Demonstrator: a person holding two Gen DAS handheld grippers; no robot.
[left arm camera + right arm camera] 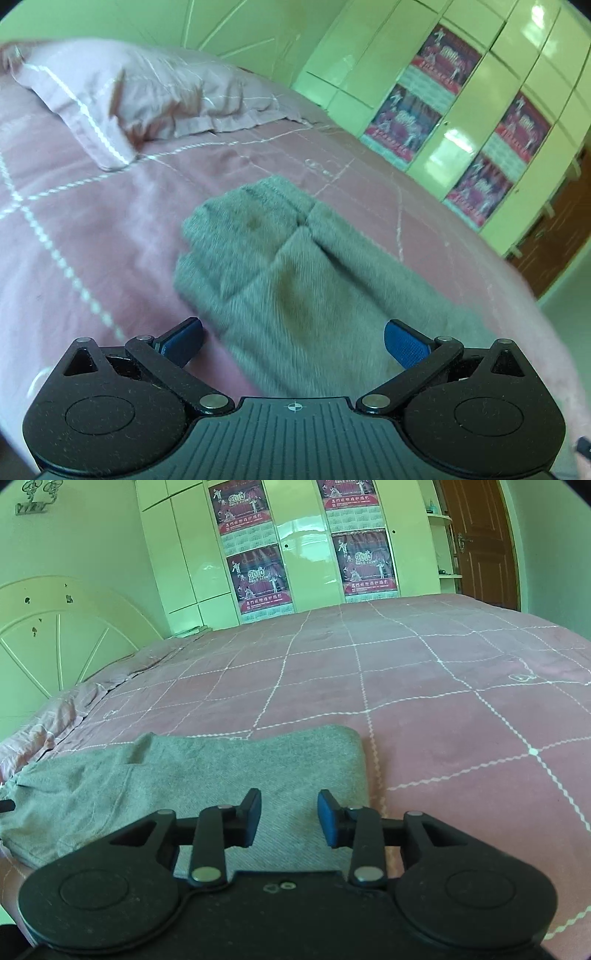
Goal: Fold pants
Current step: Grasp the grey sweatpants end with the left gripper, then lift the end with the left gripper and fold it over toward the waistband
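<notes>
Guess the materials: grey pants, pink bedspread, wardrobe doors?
Grey pants: soft heathered knit, likely cotton jersey or fleece; matte, fine ribbed texture, thick rounded fold edge.
Pink bedspread: thin woven fabric, probably cotton; matte, fine wrinkles, white stitched grid lines.
Wardrobe doors: glossy painted or laminated panels, probably wood board; sharp window glare. Core material cannot be told.

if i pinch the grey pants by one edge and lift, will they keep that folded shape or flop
Probably flop: the grey pants look like soft knit, lying creased and draped flat on the pink bedspread. Likely light, too. The folded layers appear loose, so a one-edge lift would likely unfold them.
</notes>
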